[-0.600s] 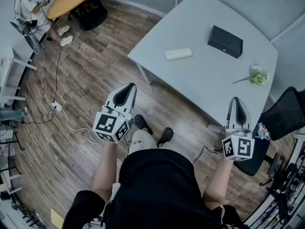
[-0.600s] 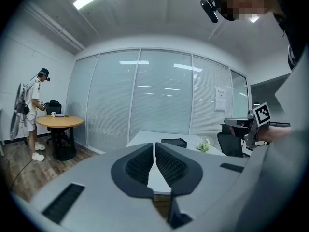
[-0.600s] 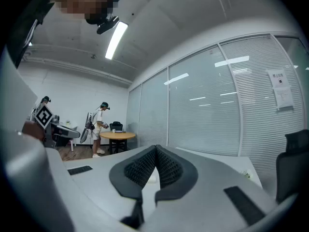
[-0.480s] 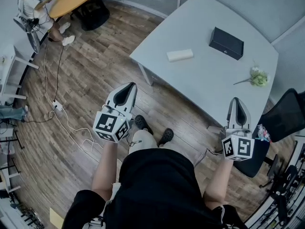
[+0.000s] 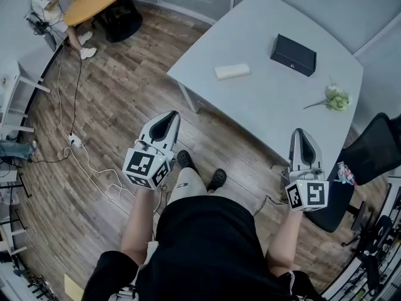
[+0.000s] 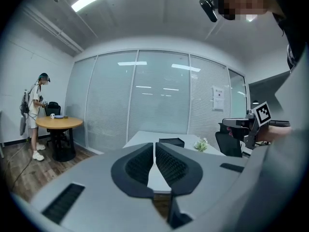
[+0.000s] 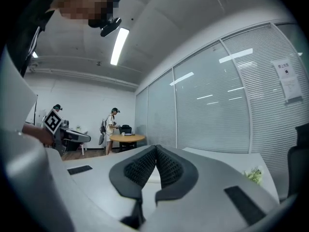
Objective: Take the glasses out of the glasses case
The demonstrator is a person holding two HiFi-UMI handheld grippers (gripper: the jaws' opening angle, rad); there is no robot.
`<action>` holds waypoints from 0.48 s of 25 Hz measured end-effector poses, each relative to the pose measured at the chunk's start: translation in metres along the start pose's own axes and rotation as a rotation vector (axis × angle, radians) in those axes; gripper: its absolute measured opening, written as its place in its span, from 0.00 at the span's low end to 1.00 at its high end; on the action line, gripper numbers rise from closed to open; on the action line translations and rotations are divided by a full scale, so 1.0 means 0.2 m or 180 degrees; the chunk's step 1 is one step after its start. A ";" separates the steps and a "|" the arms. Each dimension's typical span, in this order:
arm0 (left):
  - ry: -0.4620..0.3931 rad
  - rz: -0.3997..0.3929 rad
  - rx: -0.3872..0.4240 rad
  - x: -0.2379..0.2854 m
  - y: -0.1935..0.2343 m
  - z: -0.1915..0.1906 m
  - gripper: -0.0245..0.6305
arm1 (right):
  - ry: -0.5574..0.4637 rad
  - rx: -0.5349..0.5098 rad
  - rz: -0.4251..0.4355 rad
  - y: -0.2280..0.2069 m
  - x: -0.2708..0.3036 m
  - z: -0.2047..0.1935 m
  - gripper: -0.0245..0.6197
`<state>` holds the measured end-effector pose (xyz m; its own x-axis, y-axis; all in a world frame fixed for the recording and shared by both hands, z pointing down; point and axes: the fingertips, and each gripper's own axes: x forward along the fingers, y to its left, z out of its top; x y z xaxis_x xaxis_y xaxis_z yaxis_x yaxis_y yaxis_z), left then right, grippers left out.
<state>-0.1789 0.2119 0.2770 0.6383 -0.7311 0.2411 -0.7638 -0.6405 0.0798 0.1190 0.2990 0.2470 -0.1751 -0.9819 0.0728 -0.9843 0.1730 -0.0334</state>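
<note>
Though empty, both hand-held grippers (image 5: 168,115) (image 5: 300,133) closed

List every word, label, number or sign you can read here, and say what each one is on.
No text here is readable.
Paper notice on the glass wall: print too small to read.
Left tool and right tool: square black-and-white marker codes, no words.
Black case on the table: no print can be made out.

On the counter (image 5: 250,36): box (image 5: 294,54) far, oblong piece (image 5: 232,71) left of it, flower sprig (image 5: 337,99) right, near the edge.
</note>
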 end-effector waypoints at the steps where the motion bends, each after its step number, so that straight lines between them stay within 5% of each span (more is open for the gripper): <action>1: 0.0016 -0.0014 -0.0004 0.01 -0.02 -0.01 0.09 | 0.0013 0.0003 -0.0013 -0.01 -0.01 -0.01 0.06; 12: 0.0255 -0.0334 0.0001 0.22 -0.14 -0.12 0.09 | 0.0142 0.0129 -0.0109 -0.13 0.03 -0.07 0.07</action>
<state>-0.1321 0.2038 0.3078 0.7050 -0.6389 0.3080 -0.6931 -0.7126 0.1084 0.1429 0.2894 0.2631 -0.1430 -0.9826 0.1188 -0.9883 0.1353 -0.0705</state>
